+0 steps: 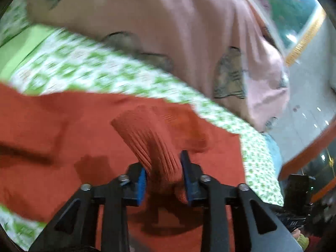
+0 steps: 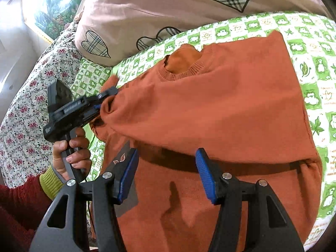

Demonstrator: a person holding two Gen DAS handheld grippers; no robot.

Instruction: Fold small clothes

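Orange sweater (image 2: 220, 113) lies on the green-checked sheet (image 2: 310, 48), neck hole toward the pink pillow (image 2: 147, 10), body partly folded: the upper half hangs as a raised flap over the lower half. Ribbed cuff (image 1: 151, 138) sits between the left gripper (image 1: 163, 175) pads; the right wrist view shows the same gripper (image 2: 105, 103) bunching the sleeve end at the sweater's left edge, so it looks clamped on fabric, jaws narrow. Hand (image 2: 69, 153) in a red sleeve with yellow-green cuff holds its grip. Right gripper (image 2: 167, 174) hovers over the fold line, jaws about half open, nothing between the pads, no contact visible.

Step, as I judge it: sleeve fold, left side being drawn in across the body. Next move likely calls for carrying the cuff over the torso and laying it flat, the right gripper pinning or smoothing the fold. Left view is motion-blurred, so pad contact is not certain.
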